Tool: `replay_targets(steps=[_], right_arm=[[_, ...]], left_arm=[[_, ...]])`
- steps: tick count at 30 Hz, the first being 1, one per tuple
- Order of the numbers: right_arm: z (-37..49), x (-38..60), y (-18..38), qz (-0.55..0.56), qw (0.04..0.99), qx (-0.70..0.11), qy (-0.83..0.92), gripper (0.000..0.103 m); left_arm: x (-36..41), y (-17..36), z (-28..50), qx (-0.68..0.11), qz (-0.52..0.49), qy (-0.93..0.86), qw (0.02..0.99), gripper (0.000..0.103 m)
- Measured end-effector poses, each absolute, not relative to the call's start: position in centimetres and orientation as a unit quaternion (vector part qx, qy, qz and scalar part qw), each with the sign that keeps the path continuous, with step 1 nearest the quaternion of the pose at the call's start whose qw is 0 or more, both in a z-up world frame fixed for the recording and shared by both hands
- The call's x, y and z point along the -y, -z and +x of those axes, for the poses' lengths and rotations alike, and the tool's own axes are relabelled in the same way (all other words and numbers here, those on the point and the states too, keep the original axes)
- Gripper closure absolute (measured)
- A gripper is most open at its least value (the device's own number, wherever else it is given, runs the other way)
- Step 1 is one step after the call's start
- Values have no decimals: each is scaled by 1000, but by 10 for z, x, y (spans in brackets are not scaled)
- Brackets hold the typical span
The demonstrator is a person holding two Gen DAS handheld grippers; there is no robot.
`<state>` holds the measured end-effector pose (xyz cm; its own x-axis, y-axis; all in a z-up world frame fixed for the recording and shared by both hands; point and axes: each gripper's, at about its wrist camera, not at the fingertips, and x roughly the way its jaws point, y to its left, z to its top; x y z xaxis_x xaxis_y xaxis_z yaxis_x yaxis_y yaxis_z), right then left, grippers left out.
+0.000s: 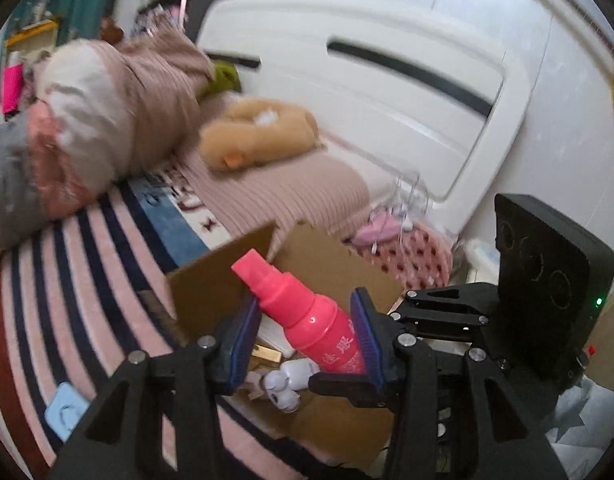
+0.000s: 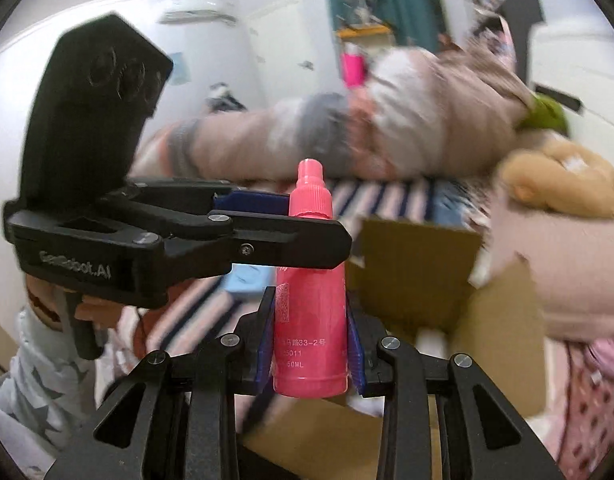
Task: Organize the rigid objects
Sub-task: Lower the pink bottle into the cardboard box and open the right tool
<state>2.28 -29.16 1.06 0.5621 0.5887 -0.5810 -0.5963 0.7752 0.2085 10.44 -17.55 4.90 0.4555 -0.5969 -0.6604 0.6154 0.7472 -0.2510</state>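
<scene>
A home bedroom.
Striped bed [image 1: 87,264], white headboard [image 1: 387,92], plush toy [image 1: 251,136], probably heaped bedding [image 1: 107,112].

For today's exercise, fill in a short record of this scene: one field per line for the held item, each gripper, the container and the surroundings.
held item: pink spray bottle, upright in the right wrist view, cap on
right gripper: shut on the bottle's lower body
left gripper: around the bottle's upper body; contact on one side unclear
container: open cardboard box beneath the bottle, a small white figurine inside
surroundings: striped bedding, tan plush toy, white headboard
</scene>
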Motion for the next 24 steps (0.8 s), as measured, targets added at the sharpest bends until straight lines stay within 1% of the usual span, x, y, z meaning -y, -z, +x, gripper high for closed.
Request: replay_targets(steps=[3, 4, 5, 6, 7, 8, 9, 12, 16, 17, 18, 19, 22, 24], right_arm=[[42, 307, 8, -6, 877, -367, -310, 76], [46, 310, 14, -2, 875, -377, -303, 76], [54, 312, 21, -5, 873, -394, -287, 73], [54, 314, 24, -13, 873, -404, -274, 68], [56, 316, 27, -23, 875, -408, -261, 55], [58, 317, 28, -30, 879, -404, -251, 48], [55, 320, 27, -33, 883, -397, -248, 48], [51, 321, 23, -18, 887, -381, -262, 48], [36, 296, 2, -22, 893, -333, -302, 48], [30, 284, -6, -25, 891, -319, -323, 48], [26, 273, -10, -26, 887, -311, -341, 47], [21, 261, -14, -27, 881, -305, -360, 45], [13, 217, -20, -25, 858, -302, -414, 34], [9, 184, -15, -35, 845, -309, -436, 34]], left_arm=[[200, -35, 119, -416, 42, 337, 843, 59], [204, -33, 122, -420, 53, 325, 846, 54], [205, -31, 123, -418, 63, 314, 850, 44], [204, -31, 119, -412, 65, 315, 853, 39], [200, -34, 115, -405, 62, 322, 853, 35], [195, -36, 111, -399, 59, 326, 855, 35], [187, -40, 106, -392, 58, 323, 860, 34], [155, -53, 93, -362, 65, 279, 887, 26], [92, -56, 82, -343, 44, 216, 913, 24], [72, -52, 78, -338, 45, 197, 919, 22], [58, -47, 76, -332, 56, 184, 924, 21], [42, -38, 74, -329, 71, 165, 927, 21], [3, -2, 82, -367, 65, 128, 919, 21], [-24, 30, 89, -389, 46, 119, 912, 21]])
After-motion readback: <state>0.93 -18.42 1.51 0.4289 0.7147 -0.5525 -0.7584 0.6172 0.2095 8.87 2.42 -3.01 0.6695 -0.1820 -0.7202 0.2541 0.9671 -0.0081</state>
